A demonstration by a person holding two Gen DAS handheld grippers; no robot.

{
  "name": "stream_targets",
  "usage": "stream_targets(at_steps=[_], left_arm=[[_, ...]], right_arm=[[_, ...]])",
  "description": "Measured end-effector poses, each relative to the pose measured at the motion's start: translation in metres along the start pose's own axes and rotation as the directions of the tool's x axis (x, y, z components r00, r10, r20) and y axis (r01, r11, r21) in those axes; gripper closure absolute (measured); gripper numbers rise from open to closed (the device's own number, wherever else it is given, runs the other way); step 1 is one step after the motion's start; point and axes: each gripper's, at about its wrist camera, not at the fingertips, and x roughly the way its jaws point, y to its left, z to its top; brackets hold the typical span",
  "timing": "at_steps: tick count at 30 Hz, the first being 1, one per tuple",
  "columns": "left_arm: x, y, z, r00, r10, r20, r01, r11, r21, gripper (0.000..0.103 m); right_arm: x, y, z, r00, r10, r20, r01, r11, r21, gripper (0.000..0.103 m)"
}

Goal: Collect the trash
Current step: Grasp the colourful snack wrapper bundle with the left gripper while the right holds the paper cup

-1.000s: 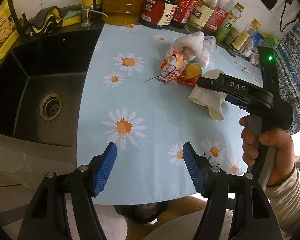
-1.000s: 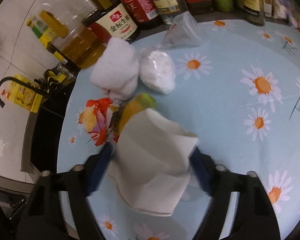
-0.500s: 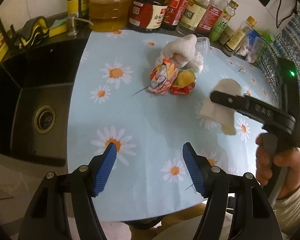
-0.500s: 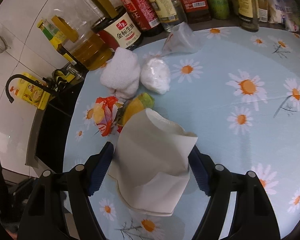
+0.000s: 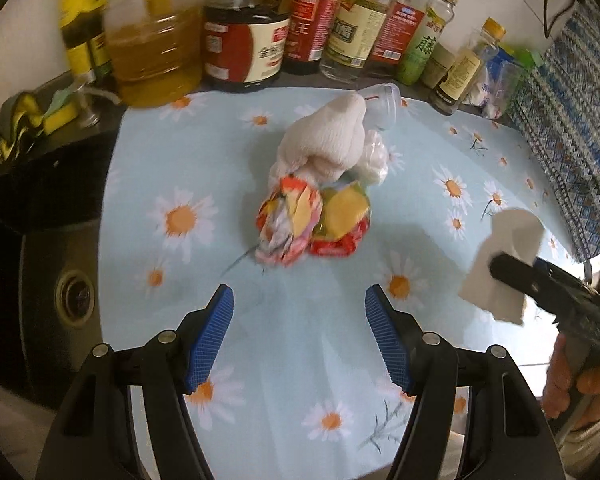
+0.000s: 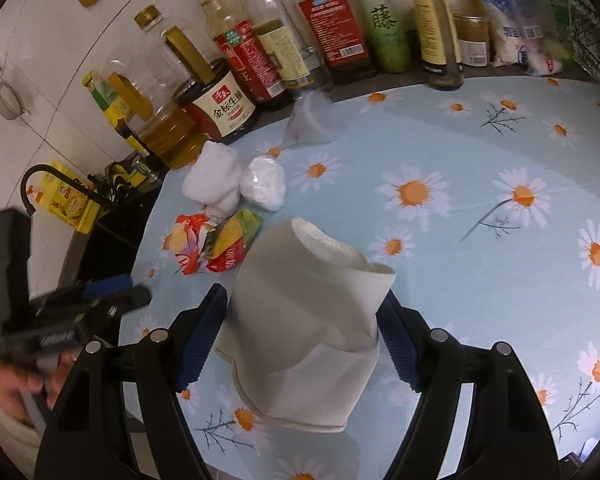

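My left wrist camera looks forward and down from near the front edge of the pale blue daisy-print tablecloth [image 5: 320, 360], facing the row of glass condiment bottles [image 5: 352, 24] along the back wall. My right wrist camera sits higher, angled left toward the black sink faucet [image 6: 44, 180]. Both share the crumpled red-and-yellow snack wrappers [image 5: 308, 224] [image 6: 216, 244], near in each.

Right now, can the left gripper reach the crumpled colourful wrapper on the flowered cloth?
Probably yes. The left gripper is open and points at the wrapper; only bare cloth lies between them.
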Motion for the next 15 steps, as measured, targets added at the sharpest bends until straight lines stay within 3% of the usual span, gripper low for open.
stream_targets(at_steps=[15], left_arm=[[0.058,0.011,0.041,0.997,0.052,-0.064,-0.05,0.998,0.026,0.037]], right_arm=[[-0.008,-0.043,-0.016,1.0,-0.015,-0.003,0.015,0.999,0.032,0.029]])
